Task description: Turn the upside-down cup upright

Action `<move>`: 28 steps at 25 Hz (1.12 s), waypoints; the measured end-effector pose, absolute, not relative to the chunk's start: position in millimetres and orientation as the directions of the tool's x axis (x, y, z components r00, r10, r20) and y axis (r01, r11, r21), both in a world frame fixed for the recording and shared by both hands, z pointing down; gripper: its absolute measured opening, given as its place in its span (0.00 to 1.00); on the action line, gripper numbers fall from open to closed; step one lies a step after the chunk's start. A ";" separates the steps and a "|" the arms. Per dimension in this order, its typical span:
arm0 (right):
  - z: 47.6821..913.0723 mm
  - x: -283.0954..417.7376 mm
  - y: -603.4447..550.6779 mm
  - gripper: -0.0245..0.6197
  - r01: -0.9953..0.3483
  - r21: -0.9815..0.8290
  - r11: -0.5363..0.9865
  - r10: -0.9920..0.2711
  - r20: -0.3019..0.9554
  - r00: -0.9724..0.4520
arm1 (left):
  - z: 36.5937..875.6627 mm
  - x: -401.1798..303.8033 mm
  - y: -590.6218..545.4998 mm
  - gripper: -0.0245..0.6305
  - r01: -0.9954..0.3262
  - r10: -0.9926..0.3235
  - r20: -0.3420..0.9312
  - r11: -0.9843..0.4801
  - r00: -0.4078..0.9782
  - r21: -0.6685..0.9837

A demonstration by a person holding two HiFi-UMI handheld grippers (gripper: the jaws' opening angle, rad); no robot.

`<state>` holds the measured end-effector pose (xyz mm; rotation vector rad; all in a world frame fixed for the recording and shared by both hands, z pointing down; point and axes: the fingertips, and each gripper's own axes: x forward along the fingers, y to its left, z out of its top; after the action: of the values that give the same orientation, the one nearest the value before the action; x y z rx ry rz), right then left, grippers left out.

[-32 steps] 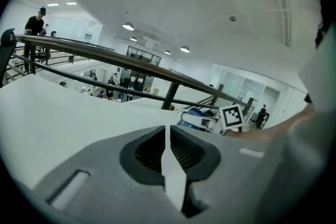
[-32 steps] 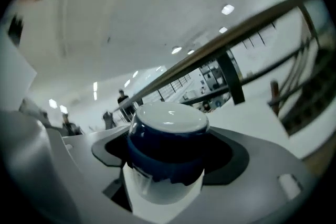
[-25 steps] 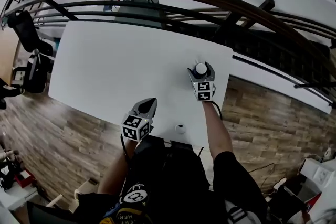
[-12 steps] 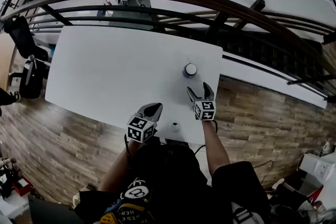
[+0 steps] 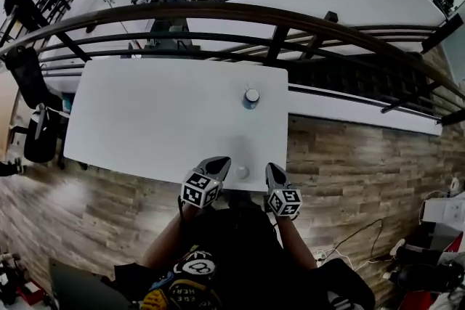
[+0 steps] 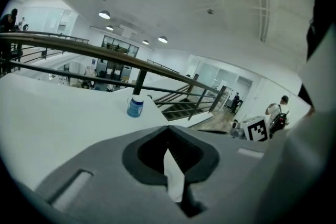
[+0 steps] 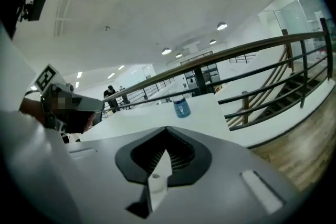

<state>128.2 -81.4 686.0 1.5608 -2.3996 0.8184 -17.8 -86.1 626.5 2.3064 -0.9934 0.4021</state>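
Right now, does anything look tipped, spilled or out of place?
Nothing stands out. The cup stands upright near the far edge of the table, no spill. The left gripper and right gripper are shut and empty at the near edge.

The surface (image 5: 145, 112) under the cup (image 5: 251, 98) is white, smooth and matt, like laminate. The cup looks like paper or thin plastic, with a faintly glossy blue wall and a white top. Beyond the cup, the railing (image 5: 218, 11) is dark and smooth, apparently metal, and its broad top rail has a dull sheen. Past the surface's edge on the cup's near side, the floor (image 5: 349, 156) is grained wood plank with a soft sheen. The left hand-held gripper (image 6: 168, 127) has a grey matt plastic shell and darker, ribbed pads (image 6: 184, 153).
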 end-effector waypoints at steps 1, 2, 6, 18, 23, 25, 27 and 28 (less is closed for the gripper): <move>666.6 120.5 -71.7 0.04 -0.880 -0.360 0.308 -0.809 0.387 -0.442 | 614.2 -19.1 -75.3 0.05 -0.724 -0.561 0.460 -0.570 0.688 0.388; 646.7 111.9 -61.3 0.04 -0.877 -0.361 0.317 -0.823 0.355 -0.444 | 600.6 -21.4 -63.3 0.05 -0.713 -0.566 0.435 -0.589 0.700 0.380; 579.2 70.2 -10.3 0.04 -0.874 -0.320 0.366 -0.858 0.249 -0.450 | 543.0 -44.6 -3.2 0.05 -0.693 -0.610 0.329 -0.631 0.721 0.348; 541.0 35.8 168.8 0.04 -0.904 -0.290 0.313 -0.888 0.247 -0.387 | 520.5 -88.5 155.1 0.05 -0.720 -0.651 0.309 -0.625 0.694 0.301; 533.4 52.6 191.0 0.04 -0.909 -0.294 0.297 -0.893 0.251 -0.373 | 514.1 -70.9 179.7 0.05 -0.716 -0.640 0.326 -0.652 0.696 0.250; 526.2 59.7 194.8 0.04 -0.907 -0.291 0.304 -0.893 0.245 -0.378 | 510.5 -60.3 187.0 0.05 -0.705 -0.629 0.327 -0.669 0.706 0.235; 521.1 65.3 195.6 0.04 -0.901 -0.293 0.320 -0.888 0.238 -0.393 | 507.1 -49.8 190.7 0.05 -0.698 -0.623 0.324 -0.680 0.712 0.225; 520.2 67.0 195.9 0.04 -0.897 -0.298 0.327 -0.885 0.236 -0.402 | 506.6 -45.6 191.6 0.05 -0.697 -0.623 0.325 -0.682 0.712 0.220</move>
<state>67.0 195.9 520.2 1.7011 -2.5341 0.6007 -45.6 191.6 506.6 2.5919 -1.0329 0.3204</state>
